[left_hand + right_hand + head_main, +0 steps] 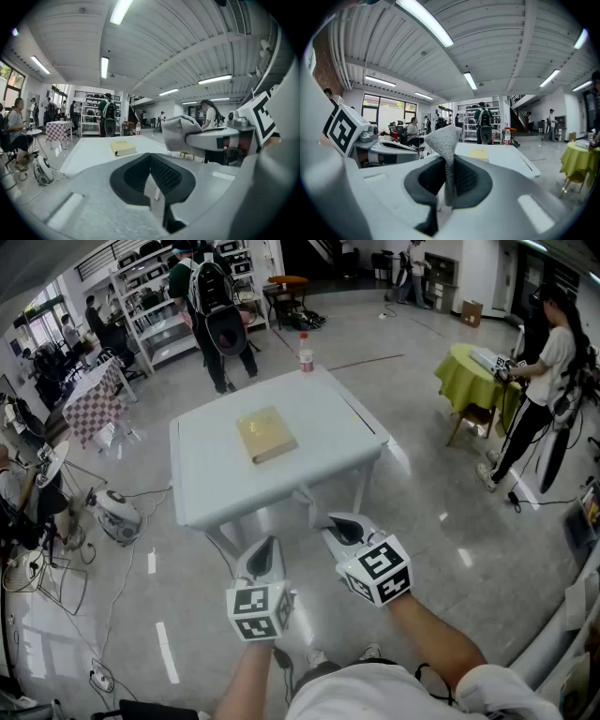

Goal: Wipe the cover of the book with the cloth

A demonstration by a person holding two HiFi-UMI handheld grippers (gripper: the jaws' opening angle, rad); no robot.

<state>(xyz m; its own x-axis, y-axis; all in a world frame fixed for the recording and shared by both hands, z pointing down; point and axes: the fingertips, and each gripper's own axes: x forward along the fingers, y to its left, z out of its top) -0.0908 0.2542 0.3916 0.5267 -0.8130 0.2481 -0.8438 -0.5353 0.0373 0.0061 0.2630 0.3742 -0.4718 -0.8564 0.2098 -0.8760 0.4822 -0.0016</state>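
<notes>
One book (266, 435), one cloth (443, 138), one bottle (306, 352), one white table (211, 479), one left gripper (267, 556) and one right gripper (345, 531).

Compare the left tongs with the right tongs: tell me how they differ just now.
The right tongs are closed on a grey woven cloth; the left tongs are closed on nothing. In the head view the right tongs sit a little farther forward than the left tongs. Shared: both hang short of the white table, away from the tan book.
</notes>
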